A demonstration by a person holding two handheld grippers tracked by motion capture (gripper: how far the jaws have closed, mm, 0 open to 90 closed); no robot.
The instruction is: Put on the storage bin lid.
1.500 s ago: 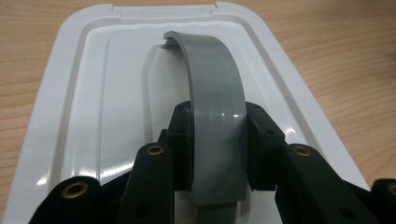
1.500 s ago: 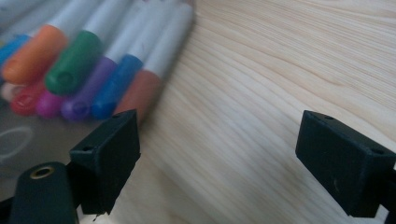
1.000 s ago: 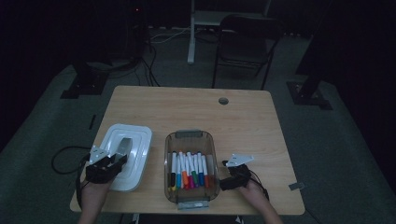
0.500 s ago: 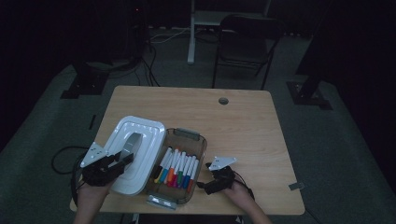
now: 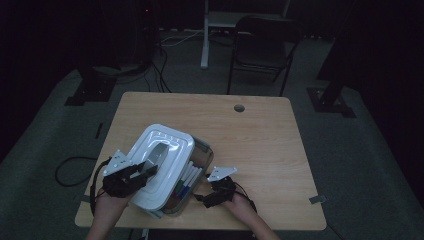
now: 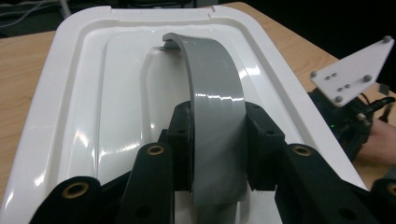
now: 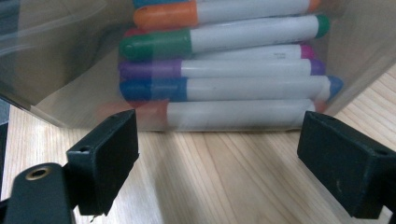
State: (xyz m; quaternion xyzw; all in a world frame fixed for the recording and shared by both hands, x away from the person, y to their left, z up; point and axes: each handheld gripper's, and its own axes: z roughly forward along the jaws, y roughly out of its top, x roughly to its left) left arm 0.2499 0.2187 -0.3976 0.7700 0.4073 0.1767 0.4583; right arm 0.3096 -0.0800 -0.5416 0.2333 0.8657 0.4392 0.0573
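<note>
A person at a wooden table [image 5: 260, 125] works two hand-held grippers to close a clear plastic bin [image 7: 56, 60] full of coloured markers [image 7: 243, 63]. The left gripper [image 5: 142, 170] is clamped on the grey arched handle [image 6: 215, 107] of the white lid [image 5: 160, 165], its black pads pressing both sides of the strap, and it holds the lid tilted above the bin, the lid's near-left edge low and its far edge raised, so that it covers most of the opening while a strip of markers shows along the bin's right side. The right gripper [image 7: 217, 135] rests on the table just to the right of the bin, its jaws spread wide with nothing between them, facing the bin's transparent wall. By the look of it the job stands about midway: the lid is picked up and brought over the bin, but it is not yet level, seated or pressed down. What appears left is to square the lid with the rim, lower it, and let go.
</note>
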